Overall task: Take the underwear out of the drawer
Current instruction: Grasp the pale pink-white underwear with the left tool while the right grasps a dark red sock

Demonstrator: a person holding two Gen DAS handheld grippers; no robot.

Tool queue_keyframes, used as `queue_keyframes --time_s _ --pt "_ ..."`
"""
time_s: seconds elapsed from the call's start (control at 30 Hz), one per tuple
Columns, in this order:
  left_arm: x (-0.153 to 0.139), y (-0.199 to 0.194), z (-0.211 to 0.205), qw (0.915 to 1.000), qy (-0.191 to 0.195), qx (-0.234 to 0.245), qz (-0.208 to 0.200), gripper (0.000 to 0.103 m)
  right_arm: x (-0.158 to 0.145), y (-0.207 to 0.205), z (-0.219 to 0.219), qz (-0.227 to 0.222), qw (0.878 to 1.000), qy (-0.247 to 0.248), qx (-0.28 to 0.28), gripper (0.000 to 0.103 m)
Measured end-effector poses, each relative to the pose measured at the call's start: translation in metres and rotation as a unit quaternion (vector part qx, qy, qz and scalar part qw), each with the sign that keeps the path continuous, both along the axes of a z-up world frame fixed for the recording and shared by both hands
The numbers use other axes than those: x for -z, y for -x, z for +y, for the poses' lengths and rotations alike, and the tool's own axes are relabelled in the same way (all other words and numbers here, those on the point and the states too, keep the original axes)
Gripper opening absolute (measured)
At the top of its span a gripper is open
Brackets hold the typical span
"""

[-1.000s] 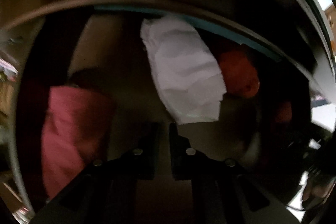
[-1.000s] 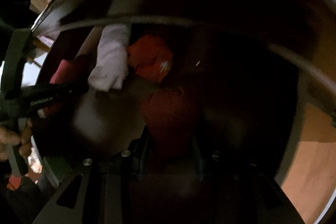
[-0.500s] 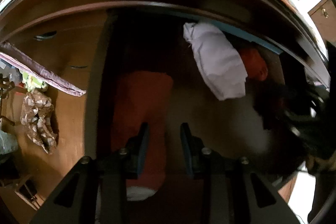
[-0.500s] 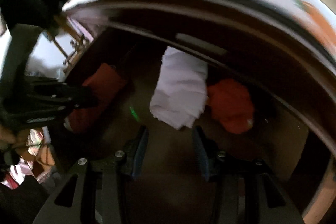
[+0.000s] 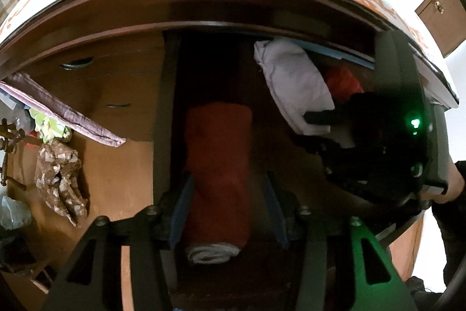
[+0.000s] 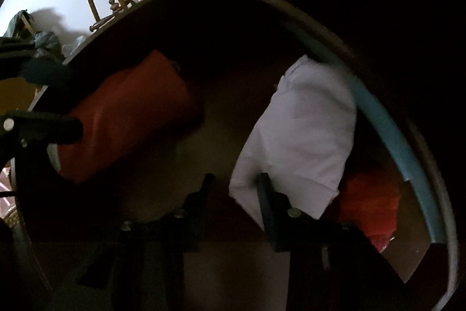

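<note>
Left gripper (image 5: 227, 204) jaws just opening — astride red roll (image 5: 218, 165).

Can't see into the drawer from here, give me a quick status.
Left gripper opening, straddling red roll, no grip. Right gripper closing at white garment edge, nothing clamped. Nothing blocking.

— How's the left gripper (image 5: 230, 203)?
— Pointing steeply down, jaws just opened further, well apart; a red roll sits between them, contact unclear.
— The right gripper (image 6: 234, 188)?
— Also pointing steeply down, jaws just narrowed, a gap left. Its right finger (image 6: 263, 188) overlaps a white cloth's edge. A hand (image 5: 454, 182) shows behind it.
</note>
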State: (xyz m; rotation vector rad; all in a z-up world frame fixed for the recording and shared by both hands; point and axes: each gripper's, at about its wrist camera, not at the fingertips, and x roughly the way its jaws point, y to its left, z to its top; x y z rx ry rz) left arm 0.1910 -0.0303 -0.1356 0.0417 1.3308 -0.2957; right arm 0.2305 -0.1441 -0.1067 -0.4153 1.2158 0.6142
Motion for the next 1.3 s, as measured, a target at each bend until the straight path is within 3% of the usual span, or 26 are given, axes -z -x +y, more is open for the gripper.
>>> queue_keyframes --time_s 0.07,0.1,0.17,0.27,0.4,0.5,0.57,0.63,0.73,0.83,0.97,1.0,1.1,1.2,1.27,1.3 --pt "-0.001 0.002 -0.002 0.9999 0.005 0.004 0.010 0.065 0.000 -0.002 -0.008 0.063 0.997 -0.042 0.005 0.019" --pt "-0.001 0.003 -0.004 0.9999 0.004 0.007 0.012 0.068 0.006 -0.001 -0.014 0.123 0.990 -0.071 0.012 0.015" --pt "-0.001 0.004 -0.009 0.9998 -0.006 0.015 0.009 0.069 0.012 0.009 -0.018 0.140 0.988 -0.065 0.000 0.014" --pt "0.000 0.005 -0.016 0.9993 -0.023 0.030 0.003 0.069 -0.006 0.014 -0.029 0.106 0.992 -0.064 -0.004 0.014" --pt "0.001 0.002 -0.010 0.9997 -0.008 0.020 0.015 0.069 -0.041 0.009 -0.024 -0.039 0.998 -0.051 -0.014 0.015" --pt "0.000 0.004 -0.002 0.9998 0.000 0.012 0.018 0.069 -0.026 -0.005 -0.012 -0.045 0.998 -0.038 -0.025 0.015" --pt "-0.001 0.007 0.003 0.9997 0.006 0.012 0.019 0.069 -0.005 -0.013 -0.006 -0.044 0.999 -0.002 -0.025 0.015" --pt "-0.001 0.010 0.007 0.9995 0.018 0.009 0.025 0.069 0.009 -0.013 -0.001 -0.070 0.997 0.005 -0.034 0.017" --pt "-0.001 0.011 0.010 0.9993 0.023 0.008 0.027 0.069 0.024 -0.020 0.003 -0.028 0.999 -0.005 -0.037 0.020" --pt "-0.002 0.008 0.009 0.9993 0.026 0.000 0.027 0.069 0.038 -0.023 -0.008 0.053 0.997 -0.042 -0.033 0.020" --pt "-0.001 0.003 0.001 0.9994 0.023 0.000 0.024 0.069 0.065 -0.019 -0.032 0.195 0.975 -0.099 -0.027 0.020" --pt "0.000 0.002 -0.003 0.9993 0.027 0.002 0.026 0.069 0.067 -0.014 -0.035 0.206 0.973 -0.101 -0.031 0.020" --pt "0.001 -0.001 -0.017 0.9988 0.037 0.011 0.029 0.069 0.051 -0.011 -0.061 0.177 0.972 -0.152 0.002 0.020" --pt "0.002 -0.005 -0.032 0.9980 0.049 0.017 0.037 0.069 0.019 -0.013 -0.106 0.097 0.977 -0.180 0.066 0.023" --pt "0.002 -0.008 -0.041 0.9975 0.058 0.016 0.038 0.069 0.010 -0.011 -0.130 0.048 0.982 -0.154 0.096 0.039" --pt "0.005 -0.010 -0.047 0.9973 0.059 0.015 0.041 0.069 0.011 -0.008 -0.143 0.025 0.985 -0.124 0.120 0.057"
